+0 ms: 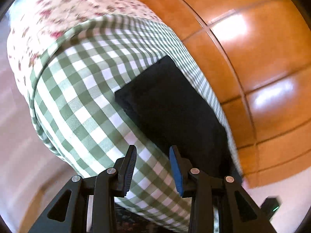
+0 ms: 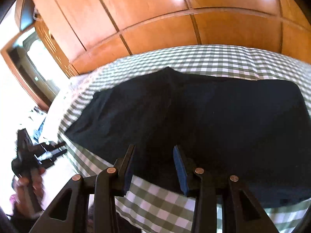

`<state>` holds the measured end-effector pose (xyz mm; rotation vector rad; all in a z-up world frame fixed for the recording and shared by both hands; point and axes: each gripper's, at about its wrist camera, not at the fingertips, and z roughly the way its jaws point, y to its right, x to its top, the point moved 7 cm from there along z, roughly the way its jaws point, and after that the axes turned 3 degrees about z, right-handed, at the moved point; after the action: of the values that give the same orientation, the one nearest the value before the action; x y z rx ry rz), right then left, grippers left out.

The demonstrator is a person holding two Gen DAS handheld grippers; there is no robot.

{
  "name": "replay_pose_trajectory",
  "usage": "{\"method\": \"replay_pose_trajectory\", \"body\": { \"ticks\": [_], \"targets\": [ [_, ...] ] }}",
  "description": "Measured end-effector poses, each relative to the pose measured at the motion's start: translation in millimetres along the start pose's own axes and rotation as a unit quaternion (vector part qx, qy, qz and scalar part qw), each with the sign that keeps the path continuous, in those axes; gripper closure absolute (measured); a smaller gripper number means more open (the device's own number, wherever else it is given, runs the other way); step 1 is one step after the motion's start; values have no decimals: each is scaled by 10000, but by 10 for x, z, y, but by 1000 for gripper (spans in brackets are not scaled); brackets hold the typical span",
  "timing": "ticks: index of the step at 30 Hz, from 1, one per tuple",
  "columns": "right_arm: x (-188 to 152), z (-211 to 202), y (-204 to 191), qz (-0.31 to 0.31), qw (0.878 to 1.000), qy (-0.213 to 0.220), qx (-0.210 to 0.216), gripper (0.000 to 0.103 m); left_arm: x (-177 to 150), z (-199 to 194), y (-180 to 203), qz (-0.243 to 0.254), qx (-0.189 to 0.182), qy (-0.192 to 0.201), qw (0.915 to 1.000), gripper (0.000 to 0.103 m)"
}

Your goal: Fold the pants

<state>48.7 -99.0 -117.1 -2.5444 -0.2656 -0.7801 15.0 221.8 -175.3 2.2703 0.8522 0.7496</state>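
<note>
While both tools hang partly open and empty, the right tool sits over the near edge of the dark pants, which lie long-axis left to right on the checked bed, and the left tool sits beyond their left end, with clear bedding near and left.

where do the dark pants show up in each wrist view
Left wrist view: the dark pants lie right of centre, running down toward the lower right, beyond the right fingertip of the left gripper.
Right wrist view: the pants fill the middle of the picture, spread wide just beyond the right gripper.
Shared landmark: the green checked bedcover under the pants, with the wooden wardrobe doors behind it.
</note>
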Motion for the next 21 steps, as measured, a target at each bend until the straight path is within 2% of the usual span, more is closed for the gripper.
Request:
{"method": "replay_pose_trajectory", "body": {
  "ticks": [2, 5, 7, 11, 14, 16, 18, 20, 21],
  "targets": [
    [-48, 48, 10, -6, 10000, -32, -81, 63, 59, 27, -56, -334, -206, -40, 9992, 68],
    [-77, 106, 50, 19, 9998, -20, -181, 63, 167, 90, -139, -718, -286, -47, 9970, 59],
    [-71, 138, 90, 92, 9998, -44, -159, 63, 236, 132, -202, -1026, -377, -11, 9940, 58],
    [-80, 172, 153, 224, 9997, -23, -38, 62, 348, 203, -301, -1347, -335, 138, 9902, 53],
    [-99, 183, 144, 247, 9996, 4, 116, 54, 428, 220, -360, -1323, -227, 280, 9906, 53],
    [-104, 179, 119, 284, 9993, 41, 238, 44, 461, 236, -359, -1304, -183, 366, 9906, 53],
    [-104, 187, 88, 253, 9993, 52, 278, 40, 510, 273, -350, -1302, -112, 336, 9909, 53],
    [-104, 194, 71, 232, 9993, 57, 292, 37, 529, 275, -319, -1251, -73, 235, 9918, 56],
    [-102, 192, 62, 222, 9993, 67, 298, 36, 609, 344, -245, -1223, 11, 190, 9923, 64]
  ]
}}
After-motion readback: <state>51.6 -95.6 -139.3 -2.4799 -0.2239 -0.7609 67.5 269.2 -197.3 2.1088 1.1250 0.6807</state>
